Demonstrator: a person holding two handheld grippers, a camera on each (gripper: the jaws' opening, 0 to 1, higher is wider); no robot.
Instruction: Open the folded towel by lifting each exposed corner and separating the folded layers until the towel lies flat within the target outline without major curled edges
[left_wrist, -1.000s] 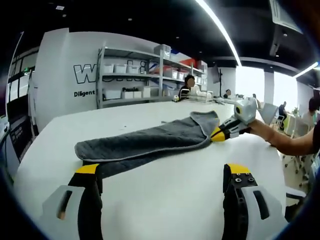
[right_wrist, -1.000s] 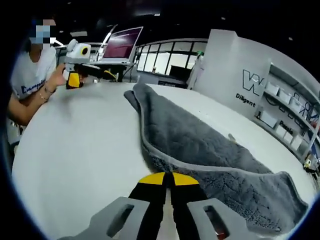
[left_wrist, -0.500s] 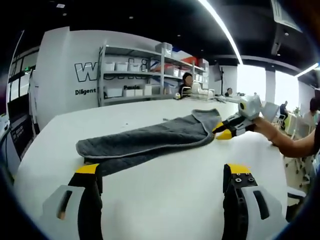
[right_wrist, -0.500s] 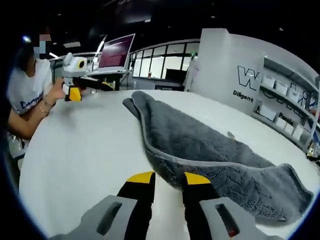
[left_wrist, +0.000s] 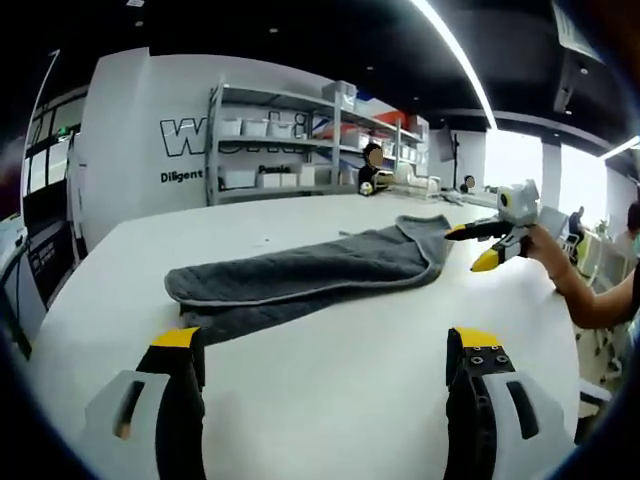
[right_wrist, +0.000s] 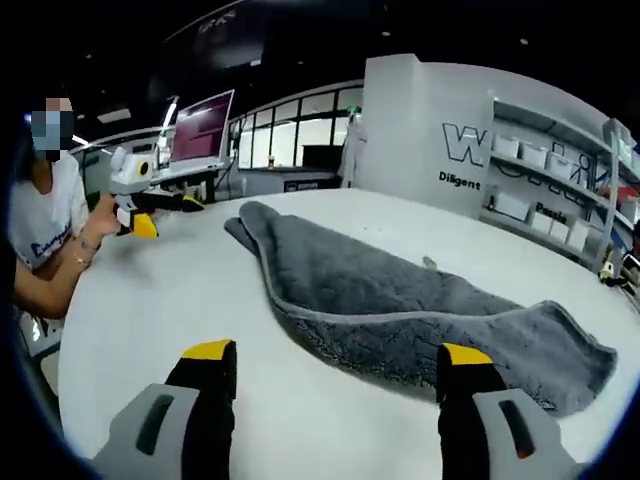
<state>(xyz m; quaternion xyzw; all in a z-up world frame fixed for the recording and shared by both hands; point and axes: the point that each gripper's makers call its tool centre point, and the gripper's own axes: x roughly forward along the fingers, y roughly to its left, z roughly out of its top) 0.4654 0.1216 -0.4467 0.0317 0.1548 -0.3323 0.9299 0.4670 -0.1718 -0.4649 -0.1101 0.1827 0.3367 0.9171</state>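
The left gripper (left_wrist: 325, 345) hangs just above the table (left_wrist: 330, 400) with its jaws spread wide and nothing between them. The near end of the towel (left_wrist: 300, 275) lies a little beyond the tips. The right gripper (right_wrist: 338, 365) is also wide open and empty — its jaws straddle the towel's (right_wrist: 400, 305) other end from just short of the hem. In the left gripper view it shows at the far right (left_wrist: 482, 246), lifted off the table, close beside that end but clear of it.

The towel is grey terry with a pale bound hem, folded lengthwise into a long narrow strip. Its long axis runs from one gripper to the other, across the white table. An upper layer lies over a lower one, whose edge peeks out along one long side.

It looks soft, light and limp, so it should drape and sag when lifted rather than hold shape. The pile probably grips well. The best hold is likely the hem at a corner of the top layer — pinching that layer alone, so the fold can peel open.
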